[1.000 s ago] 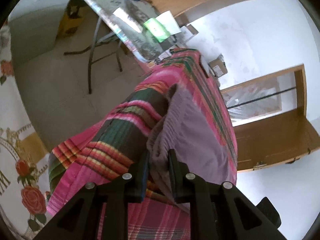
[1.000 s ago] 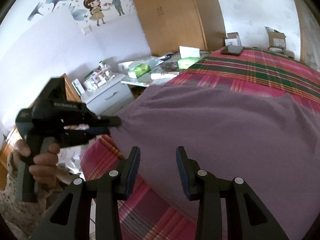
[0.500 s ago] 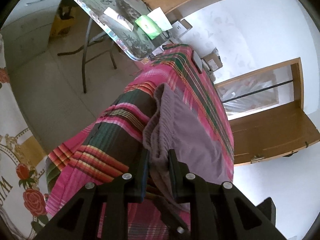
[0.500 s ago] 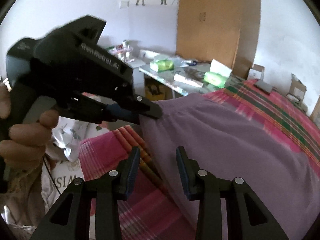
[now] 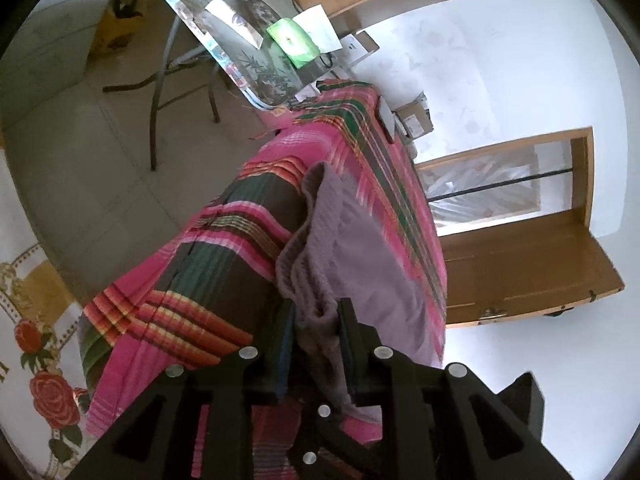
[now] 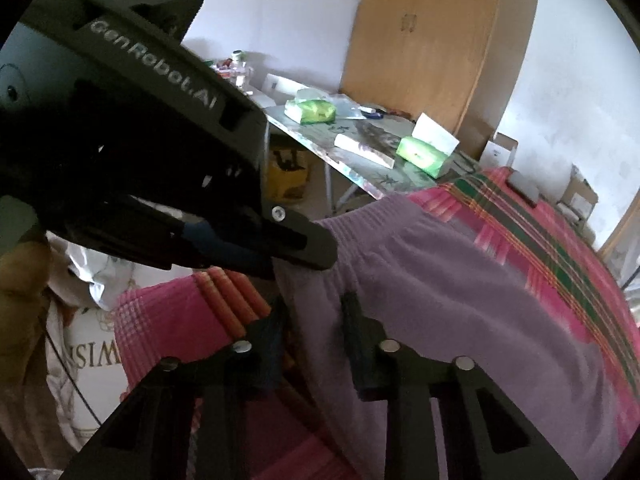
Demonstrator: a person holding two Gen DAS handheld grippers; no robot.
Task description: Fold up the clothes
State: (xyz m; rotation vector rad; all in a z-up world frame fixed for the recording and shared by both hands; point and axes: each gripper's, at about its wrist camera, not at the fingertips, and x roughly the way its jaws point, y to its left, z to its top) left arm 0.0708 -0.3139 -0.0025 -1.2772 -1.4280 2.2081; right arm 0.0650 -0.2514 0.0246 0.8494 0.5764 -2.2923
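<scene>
Holding the bunched waistband of the purple garment (image 5: 348, 256) between its fingers, my left claw (image 5: 316, 344) has just been easing its jaws a little wider, with the gathered cloth in the gap; I cannot tell whether the pads press on it. The garment lies spread on the bed, over the pink plaid bedspread (image 5: 192, 280), its ribbed waistband at the bed's near edge. Just to the right of that hold, my right claw (image 6: 314, 344) has come in at the same edge, and its jaws have just been closing. The waistband's hem runs between them with a narrow gap showing on each side, so I judge it not yet pinched. Seen from the right wrist, my left claw (image 6: 296, 248) reaches in at the upper left with its tip on the waistband.

This cloth looks soft, light and limp; it will sag and crease wherever unsupported. The thicker elastic band is the best place to grip, each claw nearer a corner.
</scene>
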